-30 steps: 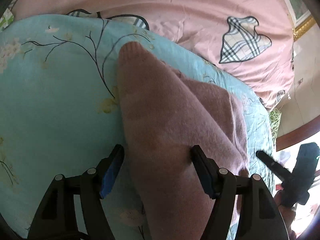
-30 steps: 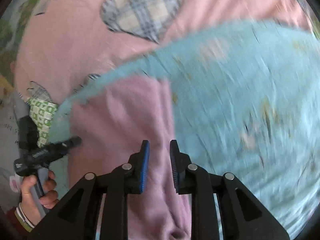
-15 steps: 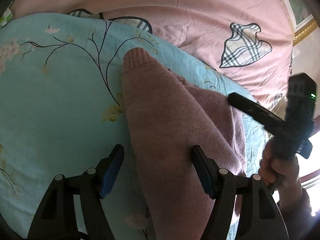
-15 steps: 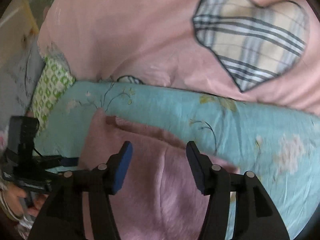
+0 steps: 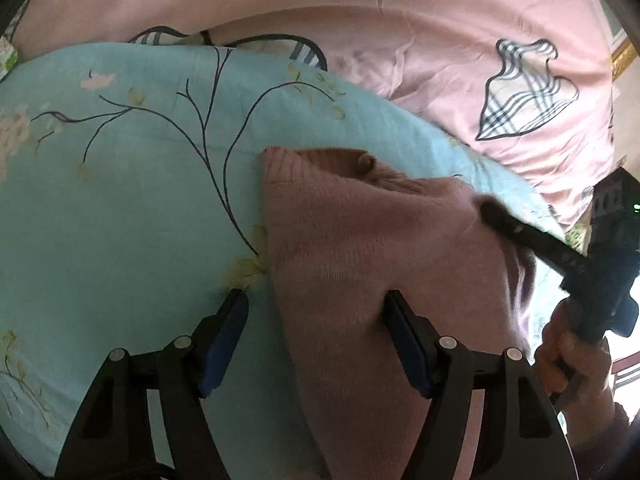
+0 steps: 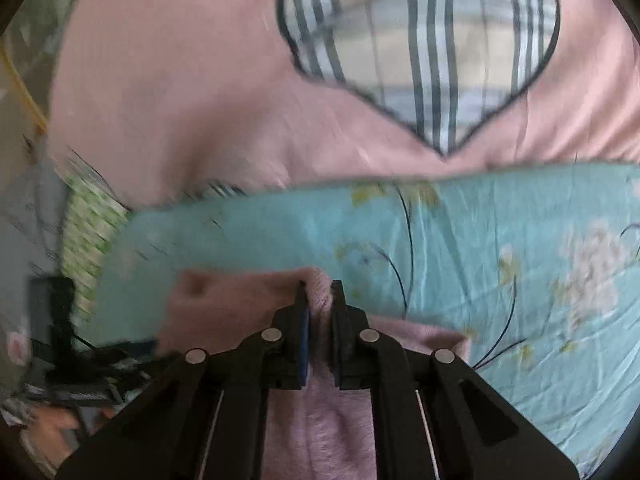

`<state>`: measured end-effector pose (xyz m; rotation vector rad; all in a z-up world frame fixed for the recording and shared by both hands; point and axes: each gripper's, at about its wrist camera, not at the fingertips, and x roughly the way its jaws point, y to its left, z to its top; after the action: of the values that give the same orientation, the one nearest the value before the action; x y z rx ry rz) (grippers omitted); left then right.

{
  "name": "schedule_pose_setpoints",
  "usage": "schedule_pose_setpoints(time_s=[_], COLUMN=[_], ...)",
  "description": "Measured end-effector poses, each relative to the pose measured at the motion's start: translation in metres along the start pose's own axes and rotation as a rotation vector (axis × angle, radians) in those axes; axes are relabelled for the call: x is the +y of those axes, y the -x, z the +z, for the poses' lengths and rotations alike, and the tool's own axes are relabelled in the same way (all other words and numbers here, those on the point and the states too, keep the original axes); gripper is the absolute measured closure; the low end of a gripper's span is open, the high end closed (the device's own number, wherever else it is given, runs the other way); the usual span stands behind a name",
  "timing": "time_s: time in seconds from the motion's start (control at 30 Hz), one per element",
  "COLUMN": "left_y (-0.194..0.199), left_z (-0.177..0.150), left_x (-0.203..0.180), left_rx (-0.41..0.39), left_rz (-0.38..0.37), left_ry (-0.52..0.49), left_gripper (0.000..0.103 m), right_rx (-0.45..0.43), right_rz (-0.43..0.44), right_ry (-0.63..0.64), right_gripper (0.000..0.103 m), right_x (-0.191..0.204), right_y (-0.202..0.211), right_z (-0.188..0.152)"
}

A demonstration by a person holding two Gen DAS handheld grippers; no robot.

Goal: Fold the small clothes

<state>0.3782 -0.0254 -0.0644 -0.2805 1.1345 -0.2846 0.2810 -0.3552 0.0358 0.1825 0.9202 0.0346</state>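
Nearest you: your left gripper (image 5: 316, 308), jaws spread wide and gripping nothing, one finger over the turquoise sheet (image 5: 120, 208) and the other over the knit. Beside it: your right gripper (image 6: 318, 300), clamped on a raised ridge of the pink knitted garment (image 5: 360, 240), with a pinch of fabric bulging between the pads; the left view shows its tip pressed into the garment's right edge. Item in work: the garment, small and fuzzy, lying on the floral turquoise sheet, its ribbed cuff (image 5: 280, 160) pointing away from you and a sleeve or panel apparently doubled over the body, so the fold seems partly made. Beyond: the pink bedcover (image 6: 200, 100) with plaid heart patches (image 6: 420, 40), then a green-patterned cloth (image 6: 88, 232) at the far left edge. Hazards, as judged: your right grip holds only a narrow pucker, so a quick pull could let the knit slip out, or drag the whole piece across the smooth sheet, since your left tool pins nothing down. The thick knit may also spring open, and the folded edge may land crooked against the cuff. The right view is blurred, so layer count there cannot be told.
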Motion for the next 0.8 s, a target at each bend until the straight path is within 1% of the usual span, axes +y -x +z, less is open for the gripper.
schedule_pose_setpoints(time_s=[0.07, 0.1, 0.17, 0.23, 0.27, 0.33, 0.4, 0.53, 0.6, 0.63, 0.73, 0.8], left_y=[-0.004, -0.004, 0.0, 0.011, 0.018, 0.03, 0.044, 0.067, 0.073, 0.076, 0.079, 0.076], left_z=[0.0, 0.001, 0.001, -0.002, -0.005, -0.015, -0.028, -0.063, -0.083, -0.093, -0.121, -0.136], left_x=[-0.003, -0.003, -0.003, -0.001, 0.001, 0.003, 0.005, 0.003, -0.001, -0.004, -0.013, -0.022], left_rx=[-0.005, -0.01, -0.011, -0.015, -0.012, -0.007, -0.003, 0.029, 0.061, 0.07, 0.116, 0.138], left_rz=[0.029, 0.036, 0.038, 0.03, 0.019, -0.005, -0.03, -0.097, -0.13, -0.134, -0.166, -0.171], left_ry=[-0.035, -0.046, -0.047, -0.043, -0.04, -0.038, -0.036, -0.018, -0.02, -0.021, -0.022, -0.035], left_gripper=[0.032, 0.032, 0.032, 0.032, 0.033, 0.034, 0.034, 0.034, 0.034, 0.034, 0.033, 0.033], right_rx=[0.036, 0.036, 0.026, 0.0, -0.022, -0.054, -0.058, -0.042, -0.029, -0.012, 0.043, 0.054], right_rz=[-0.037, -0.056, -0.066, -0.059, -0.047, -0.021, 0.019, 0.068, 0.091, 0.105, 0.109, 0.117], right_ry=[0.005, 0.002, -0.028, -0.07, -0.081, -0.097, -0.119, -0.144, -0.151, -0.155, -0.169, -0.206], right_gripper=[0.092, 0.09, 0.075, 0.067, 0.065, 0.063, 0.063, 0.063, 0.063, 0.063, 0.063, 0.063], right_x=[-0.001, -0.002, -0.005, -0.005, -0.005, -0.004, -0.003, -0.002, 0.004, 0.006, 0.011, 0.007], right_y=[-0.016, -0.018, -0.012, 0.006, 0.019, 0.046, 0.07, 0.108, 0.116, 0.119, 0.123, 0.122], right_z=[-0.006, -0.006, -0.005, -0.007, -0.009, -0.018, -0.036, -0.088, -0.109, -0.121, -0.157, -0.172])
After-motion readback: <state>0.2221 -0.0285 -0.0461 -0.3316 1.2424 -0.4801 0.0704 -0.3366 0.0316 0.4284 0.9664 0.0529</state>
